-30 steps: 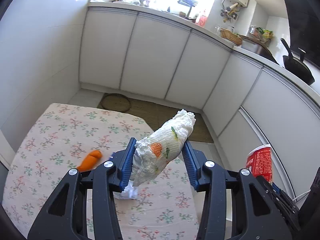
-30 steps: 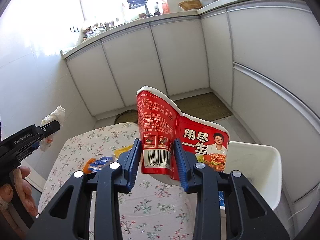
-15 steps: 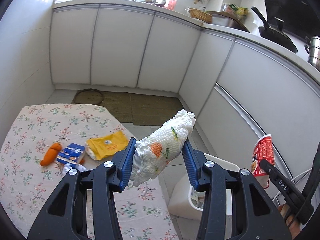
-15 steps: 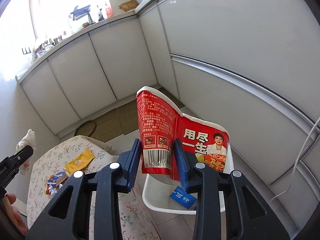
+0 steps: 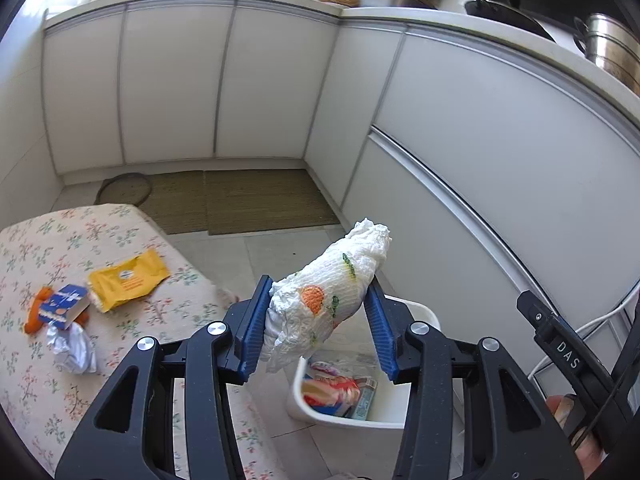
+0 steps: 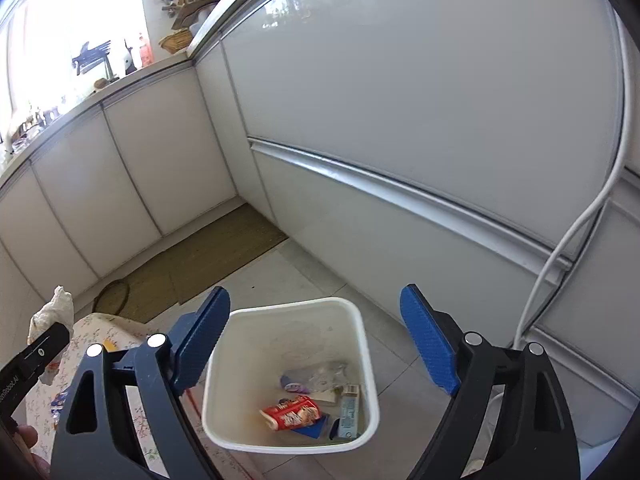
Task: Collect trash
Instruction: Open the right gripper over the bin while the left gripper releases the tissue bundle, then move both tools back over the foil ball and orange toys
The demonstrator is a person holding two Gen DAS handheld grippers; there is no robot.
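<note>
My left gripper [image 5: 318, 326] is shut on a crumpled white paper towel [image 5: 326, 304] with orange and green print, held above the near edge of the white trash bin [image 5: 304, 404]. My right gripper [image 6: 316, 344] is open and empty, right above the bin [image 6: 362, 328]. The red noodle cup [image 6: 291, 413] lies inside the bin among other wrappers. The paper towel also shows at the left edge of the right wrist view [image 6: 52, 314].
On the floral table [image 5: 36, 396] lie a yellow packet [image 5: 128, 278], a blue box [image 5: 64, 305], an orange item [image 5: 34, 318] and crumpled foil [image 5: 74, 346]. White cabinets [image 5: 480, 168] stand behind the bin. A white cable [image 6: 576, 224] hangs at the right.
My right gripper opened and the red noodle cup dropped into the bin. My left gripper carried the paper towel rightward from over the table to the bin.
</note>
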